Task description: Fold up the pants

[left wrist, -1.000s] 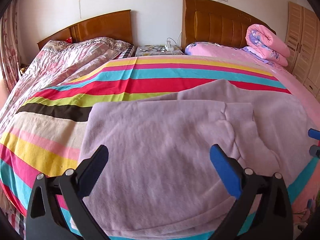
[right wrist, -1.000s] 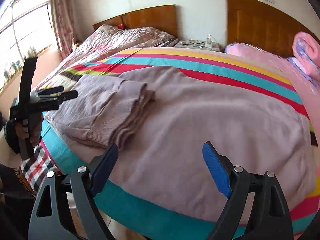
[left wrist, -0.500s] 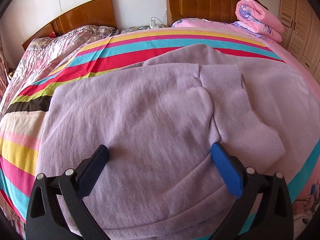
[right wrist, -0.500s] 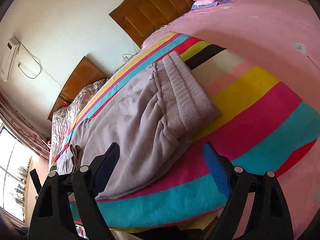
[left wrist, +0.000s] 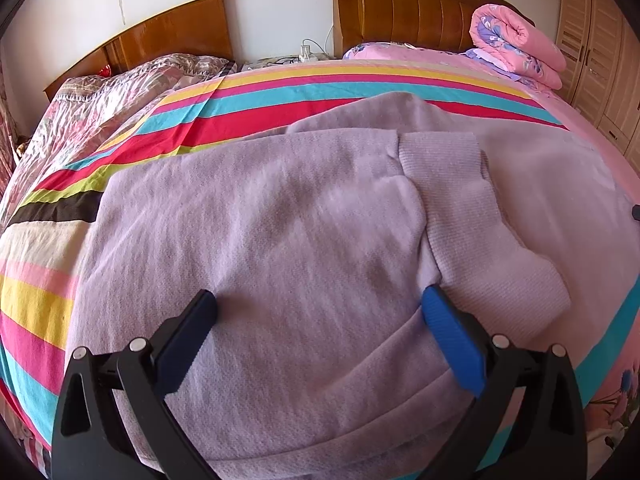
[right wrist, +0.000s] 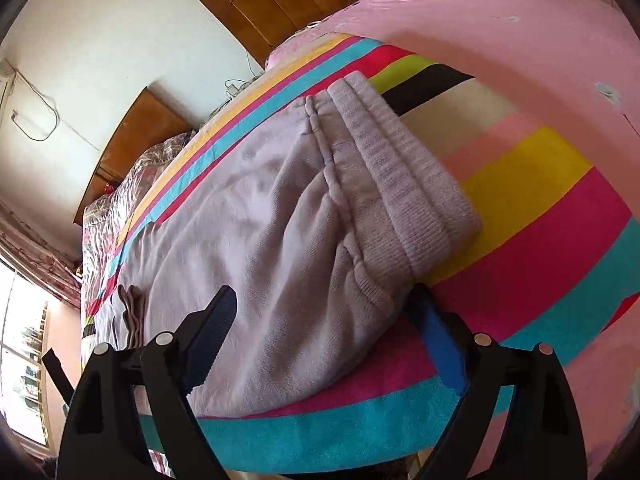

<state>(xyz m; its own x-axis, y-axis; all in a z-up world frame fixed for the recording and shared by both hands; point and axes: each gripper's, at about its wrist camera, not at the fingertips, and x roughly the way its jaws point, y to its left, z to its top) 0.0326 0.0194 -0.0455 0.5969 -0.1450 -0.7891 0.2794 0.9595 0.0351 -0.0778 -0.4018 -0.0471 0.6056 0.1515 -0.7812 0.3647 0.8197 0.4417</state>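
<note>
Both grippers hung over lilac pants (left wrist: 304,216) on a striped blanket (left wrist: 280,92): left gripper (left wrist: 318,306) spread, right gripper (right wrist: 324,300) opening, gripping nothing

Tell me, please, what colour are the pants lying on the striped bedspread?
Pale lilac pants, plain with ribbed cuffs; they show best in the left wrist view.

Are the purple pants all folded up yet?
Not yet. One fold looks done: the ribbed cuffs lie doubled back on the purple pants, which rest on the striped blanket. Right now the left tongs sit open over the folded end, and the right tongs are opening beside the waistband, gripping nothing. The pants likely need another fold.
</note>
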